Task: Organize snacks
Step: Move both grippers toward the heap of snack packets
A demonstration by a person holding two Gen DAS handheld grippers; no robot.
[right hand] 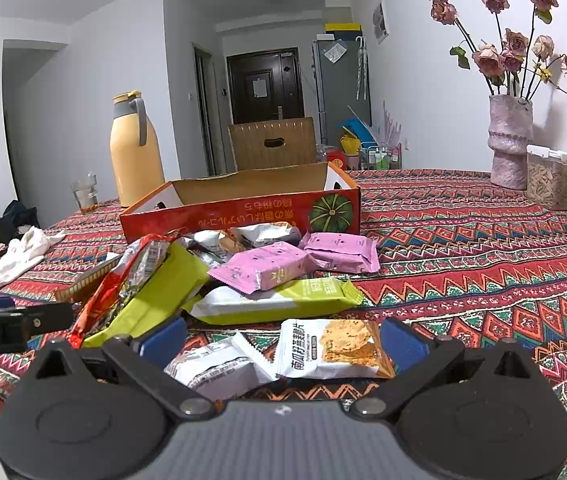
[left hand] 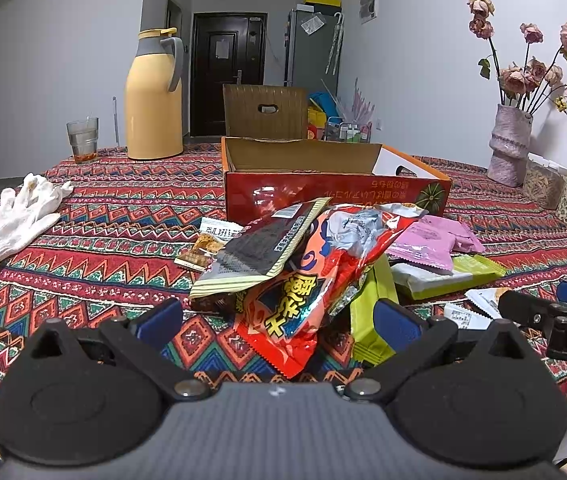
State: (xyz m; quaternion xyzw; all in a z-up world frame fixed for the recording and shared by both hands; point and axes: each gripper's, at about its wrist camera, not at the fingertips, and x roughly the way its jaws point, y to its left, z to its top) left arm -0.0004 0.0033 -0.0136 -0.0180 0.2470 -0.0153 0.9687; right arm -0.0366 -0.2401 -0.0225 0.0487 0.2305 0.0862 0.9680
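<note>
While the snack pile (right hand: 243,280) sits heaped on the patterned tablecloth (right hand: 463,248) just in front of the open red box (right hand: 239,212), both of your grippers hover low at its near edge. Your left gripper (left hand: 279,320) has its blue pads spread wide, holding nothing; the red crinkled bag (left hand: 303,280) rises between them, contact with either pad unclear. Your right gripper (right hand: 283,338) is likewise wide apart and empty, framing two small white packets (right hand: 323,350) that lie flat on the cloth.

Left view only: a black-and-grey bag (left hand: 259,248) lies on top of the red one, and the white gloves (left hand: 15,216) show fully. Right view only: the two pink packets (right hand: 267,266) and the green-and-white packet (right hand: 275,304) read clearly. Behind, in both: yellow thermos (left hand: 153,96), glass (left hand: 82,140), vase of dried roses (right hand: 509,140).
</note>
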